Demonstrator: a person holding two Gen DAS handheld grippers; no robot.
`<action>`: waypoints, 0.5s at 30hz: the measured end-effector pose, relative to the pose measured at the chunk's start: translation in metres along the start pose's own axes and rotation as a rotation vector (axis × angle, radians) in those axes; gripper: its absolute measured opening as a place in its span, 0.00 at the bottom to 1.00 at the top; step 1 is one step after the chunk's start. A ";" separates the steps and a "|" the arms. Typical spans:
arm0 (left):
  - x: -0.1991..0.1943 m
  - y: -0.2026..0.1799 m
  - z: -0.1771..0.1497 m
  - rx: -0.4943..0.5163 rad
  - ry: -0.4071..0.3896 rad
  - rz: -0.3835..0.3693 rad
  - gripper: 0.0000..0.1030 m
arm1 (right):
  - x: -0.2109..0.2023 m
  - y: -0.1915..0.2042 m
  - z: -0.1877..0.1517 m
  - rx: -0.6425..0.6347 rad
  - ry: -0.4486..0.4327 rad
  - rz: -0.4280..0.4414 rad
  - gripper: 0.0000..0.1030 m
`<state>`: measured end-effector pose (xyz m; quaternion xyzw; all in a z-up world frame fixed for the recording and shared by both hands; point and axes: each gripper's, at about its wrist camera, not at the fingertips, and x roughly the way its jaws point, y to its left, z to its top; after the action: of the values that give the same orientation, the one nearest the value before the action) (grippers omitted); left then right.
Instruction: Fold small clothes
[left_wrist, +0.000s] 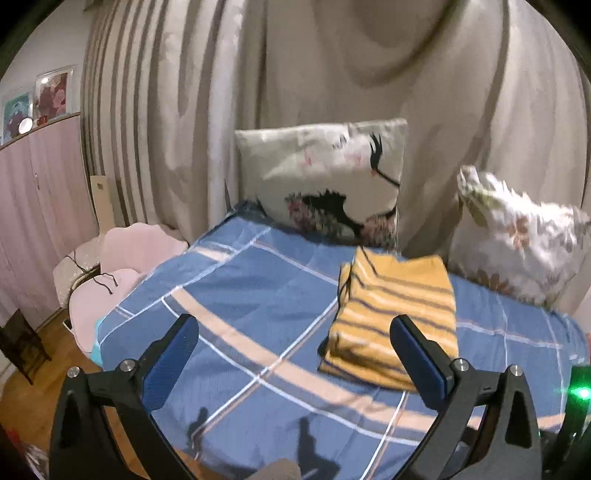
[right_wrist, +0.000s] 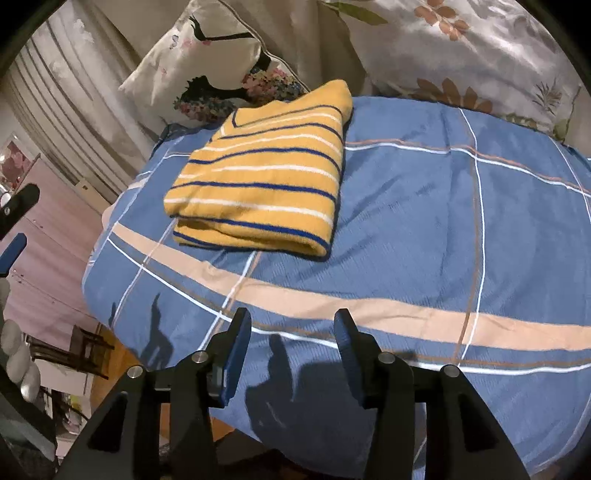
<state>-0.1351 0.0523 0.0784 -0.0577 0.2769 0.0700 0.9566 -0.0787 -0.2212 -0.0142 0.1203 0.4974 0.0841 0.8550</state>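
The yellow striped top (right_wrist: 264, 177) lies folded into a neat rectangle on the blue checked bedspread (right_wrist: 424, 229), toward the far side of the bed and just in front of the two pillows, so the fold looks finished, with the top set out of the way rather than left mid-step. Its thick folded edge faces the cameras and its collar end points toward the bird-print pillow (left_wrist: 325, 177); the layers sit squarely on one another, which suggests it is placed to stay put and needs no more smoothing. The left gripper (left_wrist: 295, 354) hangs above the near part of the bed with its fingers spread wide and nothing between them; in its own view the right-hand finger overlaps the near corner of the top, but that seems to be a matter of line of sight, as the right camera shows the cloth lying free. The right gripper (right_wrist: 291, 354) is likewise parted and empty, held over bare bedspread well short of the top, its shadow falling on the cover below. Both being open and clear of the cloth fits a release after the last fold. The flowered pillow (right_wrist: 461, 48) leans beside the first against the curtain (left_wrist: 332, 66), leaving the middle of the bed as working room, probably for the next garment, though none is in view.
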 end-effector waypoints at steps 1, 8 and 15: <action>0.001 -0.002 -0.004 0.009 0.019 -0.003 1.00 | 0.001 0.000 -0.002 -0.001 0.005 -0.003 0.50; 0.027 -0.015 -0.027 0.083 0.205 -0.019 1.00 | 0.010 -0.003 -0.011 0.006 0.033 -0.030 0.51; 0.042 -0.024 -0.047 0.124 0.321 -0.051 1.00 | 0.018 -0.003 -0.013 -0.001 0.055 -0.076 0.54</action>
<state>-0.1199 0.0258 0.0181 -0.0159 0.4285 0.0185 0.9032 -0.0815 -0.2177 -0.0359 0.0982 0.5247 0.0549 0.8438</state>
